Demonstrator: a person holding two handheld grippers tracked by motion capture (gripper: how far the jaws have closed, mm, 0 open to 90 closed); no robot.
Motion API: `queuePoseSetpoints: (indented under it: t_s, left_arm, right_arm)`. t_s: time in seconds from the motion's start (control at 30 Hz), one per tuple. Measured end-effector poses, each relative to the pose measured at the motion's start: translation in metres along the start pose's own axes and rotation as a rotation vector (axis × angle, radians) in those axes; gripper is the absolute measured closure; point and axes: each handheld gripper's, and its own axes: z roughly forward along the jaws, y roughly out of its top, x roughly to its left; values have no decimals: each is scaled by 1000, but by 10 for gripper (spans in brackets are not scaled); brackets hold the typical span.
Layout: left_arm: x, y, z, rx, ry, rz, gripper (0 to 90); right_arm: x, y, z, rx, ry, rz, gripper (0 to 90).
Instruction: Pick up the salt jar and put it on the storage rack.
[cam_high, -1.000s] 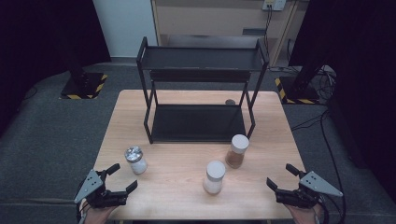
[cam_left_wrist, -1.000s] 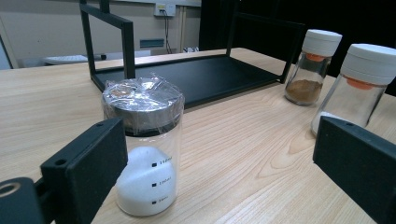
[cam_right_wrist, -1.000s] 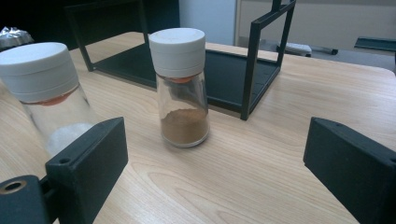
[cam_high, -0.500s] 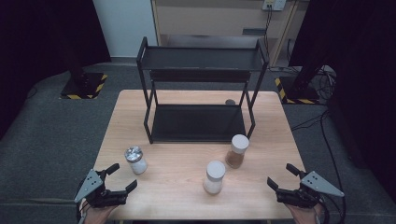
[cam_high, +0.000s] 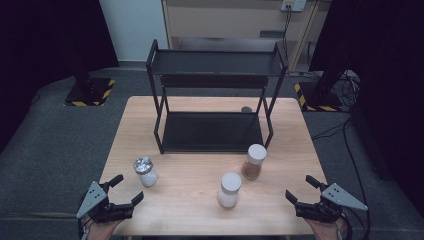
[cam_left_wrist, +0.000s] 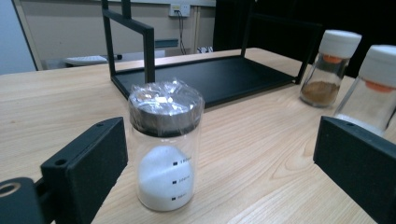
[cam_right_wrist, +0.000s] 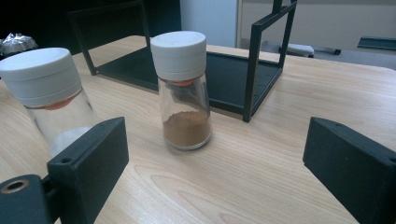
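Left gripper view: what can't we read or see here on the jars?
- Foil-capped jar: scale printing too small and blurred to read.
- White-capped jar of white powder: cut off by the right edge, base hidden behind the gripper's black jaw.
- Brown-powder jar: no label legible.
- Small dark object behind the rack, high view: too small to identify.

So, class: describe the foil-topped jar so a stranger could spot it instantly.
Start at the black rack on the wooden table. Three jars stand before it; take the foil-topped jar, nearest the left gripper. It alone wears crinkled foil; the others have white caps.
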Motion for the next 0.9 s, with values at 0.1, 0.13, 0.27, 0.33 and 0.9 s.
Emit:
queuePoseSetpoints:
  t_s: [0.1, 0.13, 0.27, 0.33, 0.9]
  left_arm:
    - [0, 4, -1, 6, 5, -2, 22]
    - [0, 7, -1, 15, 7, 3, 22]
    - [1, 19, -3, 36, 17, 22, 22]
    - [2, 22, -4, 39, 19, 29, 22]
    - [24, 44, 6, 79, 19, 44, 20]
  right_arm:
    - [0, 0, 0, -1, 0, 3, 72]
    - [0, 0, 0, 0, 0, 4, 73]
    - [-1, -1, -1, -4, 2, 6, 73]
    - [-1, -1, -1, -5, 3, 7, 73]
    - [-1, -1, -2, -7, -8, 18, 72]
